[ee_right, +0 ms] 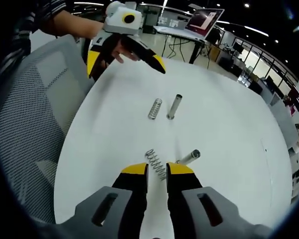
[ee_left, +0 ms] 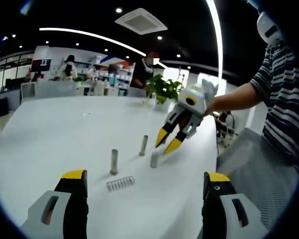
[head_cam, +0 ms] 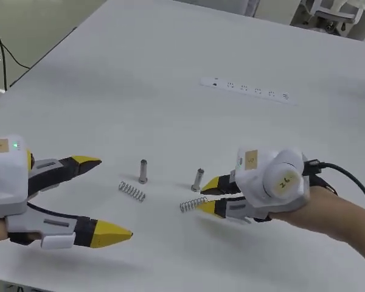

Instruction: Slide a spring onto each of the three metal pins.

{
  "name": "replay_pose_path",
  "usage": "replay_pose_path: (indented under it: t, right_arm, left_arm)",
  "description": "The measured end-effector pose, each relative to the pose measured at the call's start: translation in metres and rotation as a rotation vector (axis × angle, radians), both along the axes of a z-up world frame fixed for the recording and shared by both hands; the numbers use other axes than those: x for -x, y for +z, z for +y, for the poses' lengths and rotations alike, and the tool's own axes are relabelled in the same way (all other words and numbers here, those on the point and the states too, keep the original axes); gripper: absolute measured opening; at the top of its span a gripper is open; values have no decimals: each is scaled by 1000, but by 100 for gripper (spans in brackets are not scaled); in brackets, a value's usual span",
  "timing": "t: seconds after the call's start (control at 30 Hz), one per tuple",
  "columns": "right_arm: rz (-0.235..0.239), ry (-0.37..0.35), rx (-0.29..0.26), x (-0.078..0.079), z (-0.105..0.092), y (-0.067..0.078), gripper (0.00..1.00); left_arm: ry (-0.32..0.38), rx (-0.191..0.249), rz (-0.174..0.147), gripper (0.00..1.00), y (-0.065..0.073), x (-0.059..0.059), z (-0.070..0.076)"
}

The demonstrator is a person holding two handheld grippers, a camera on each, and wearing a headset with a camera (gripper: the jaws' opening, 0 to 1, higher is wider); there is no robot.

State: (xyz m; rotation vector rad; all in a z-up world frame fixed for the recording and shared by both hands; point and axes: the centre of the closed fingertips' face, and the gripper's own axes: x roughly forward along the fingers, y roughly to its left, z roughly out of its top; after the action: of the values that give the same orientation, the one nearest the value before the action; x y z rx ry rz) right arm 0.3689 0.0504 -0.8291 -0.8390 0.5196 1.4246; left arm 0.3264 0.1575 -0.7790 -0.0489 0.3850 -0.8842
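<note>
I note a broad white matte desk [head_cam: 170, 55] carrying a long white power strip [head_cam: 246, 89]. Square white ceiling vent [ee_left: 141, 21], curved ceiling light strip [ee_left: 89, 35], leafy green potted plant [ee_left: 164, 88] behind.

Yellow-tipped fingers [head_cam: 109, 231], white table [head_cam: 170, 91], silver springs [head_cam: 131, 191]

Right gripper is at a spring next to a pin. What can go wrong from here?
1. The right gripper has its jaws at one end of the near spring. Gripped there, it may swing or pop free.
2. The near pin stands right beside those jaws with no base visible. A nudge could topple it.
3. The left gripper is open and apart from that pin, so nothing steadies it during threading.
</note>
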Motion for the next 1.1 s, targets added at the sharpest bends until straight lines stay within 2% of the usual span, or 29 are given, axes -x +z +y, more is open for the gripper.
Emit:
replay_pose_path:
  t: [0.6,0.83,0.97,1.1]
  right_arm:
    - [18,43,98,-8,-2,-27,11]
    - [13,70,129,-5,-6,-34,8]
    - [12,67,115,-5,-5,-32,8]
    - [-13,79,125,-3,-6,-31,8]
  left_arm:
    - [7,7,6,93,0,4,1]
    - [3,7,8,93,1,5,1]
    - [-1,5,11,93,1,6,0]
    - [-6,3,12,92,2,6,-2]
